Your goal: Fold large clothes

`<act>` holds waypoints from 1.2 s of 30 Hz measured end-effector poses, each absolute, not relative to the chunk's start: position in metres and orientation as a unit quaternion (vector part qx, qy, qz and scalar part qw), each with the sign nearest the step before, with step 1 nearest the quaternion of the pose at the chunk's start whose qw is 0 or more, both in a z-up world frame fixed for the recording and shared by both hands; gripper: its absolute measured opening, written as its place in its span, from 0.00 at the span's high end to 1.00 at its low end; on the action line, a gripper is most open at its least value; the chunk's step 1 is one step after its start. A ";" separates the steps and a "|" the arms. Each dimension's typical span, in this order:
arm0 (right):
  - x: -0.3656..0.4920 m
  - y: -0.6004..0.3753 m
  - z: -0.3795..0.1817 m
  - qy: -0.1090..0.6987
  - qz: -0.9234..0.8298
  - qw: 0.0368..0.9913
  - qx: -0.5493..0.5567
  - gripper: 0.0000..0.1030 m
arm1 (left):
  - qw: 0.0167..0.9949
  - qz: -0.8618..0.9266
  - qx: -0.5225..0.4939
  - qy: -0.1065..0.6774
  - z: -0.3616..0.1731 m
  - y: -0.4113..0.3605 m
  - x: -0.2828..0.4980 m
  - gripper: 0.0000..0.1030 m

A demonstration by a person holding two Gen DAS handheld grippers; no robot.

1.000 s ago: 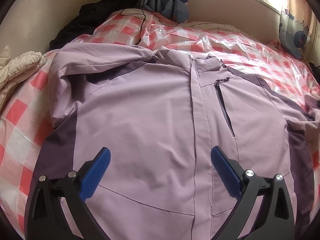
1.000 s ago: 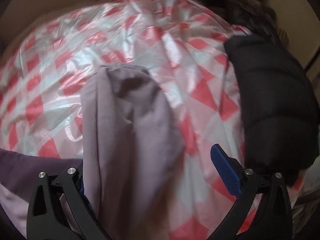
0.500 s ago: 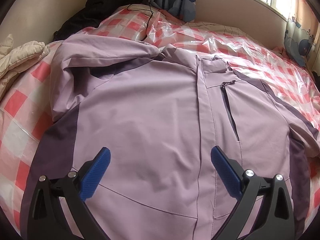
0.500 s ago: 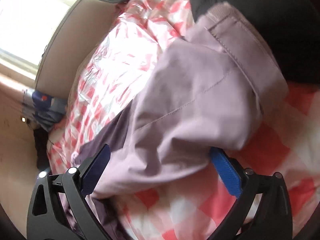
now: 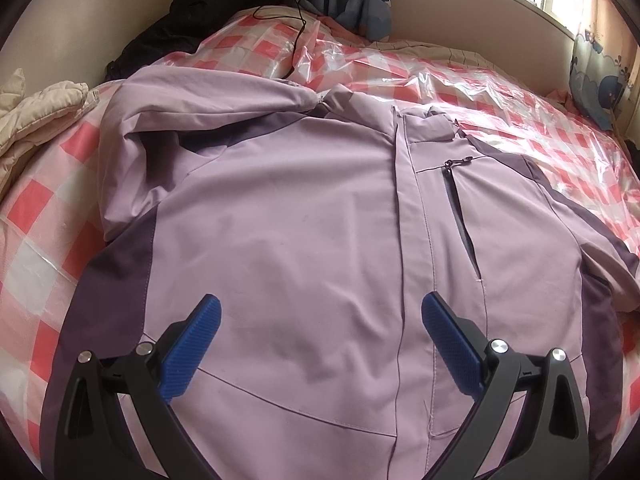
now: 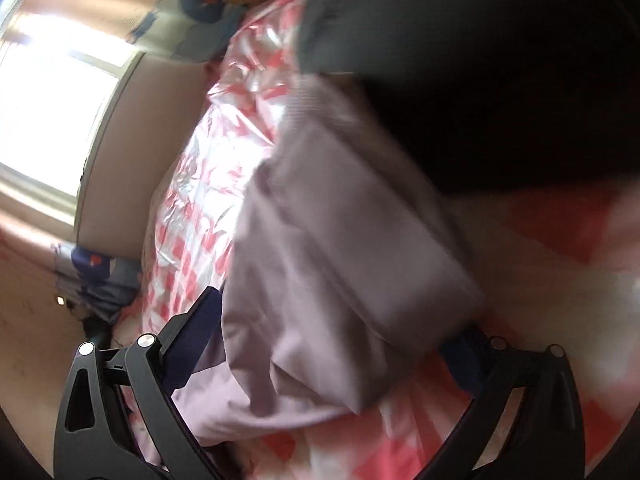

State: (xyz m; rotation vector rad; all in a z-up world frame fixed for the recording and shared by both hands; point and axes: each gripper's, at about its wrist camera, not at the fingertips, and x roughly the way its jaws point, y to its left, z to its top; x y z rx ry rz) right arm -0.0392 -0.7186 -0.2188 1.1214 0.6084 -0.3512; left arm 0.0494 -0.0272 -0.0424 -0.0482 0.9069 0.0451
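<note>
We see a lilac jacket (image 5: 280, 240) lying front-up on a bed covered by a red-checked plastic sheet (image 5: 540, 136), its zipped chest pocket (image 5: 458, 208) closed; no brand or writing is legible. The left gripper (image 5: 320, 320) hovers over the hem, jaws wide apart and empty. In the blurred right view, the right gripper (image 6: 336, 344) straddles a sleeve (image 6: 340, 240), jaws seemingly apart, beside a black garment (image 6: 500, 80).
</note>
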 end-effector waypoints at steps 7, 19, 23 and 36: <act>0.041 -0.692 -0.047 0.262 -0.042 0.896 0.356 0.76 | 0.912 0.035 -0.007 0.409 -0.039 -0.031 0.045 0.07; 0.126 -0.748 0.219 0.173 -0.044 0.961 0.213 0.83 | 0.935 0.001 -0.112 0.336 0.019 -0.116 0.054 0.07; 0.131 -0.802 0.119 0.266 -0.160 0.914 0.259 0.82 | 0.936 -0.055 -0.079 0.338 0.014 -0.185 0.060 0.07; -0.122 -0.687 -0.022 0.315 -0.080 0.905 0.275 0.17 | 0.910 -0.094 0.029 0.402 -0.022 -0.139 -0.016 0.07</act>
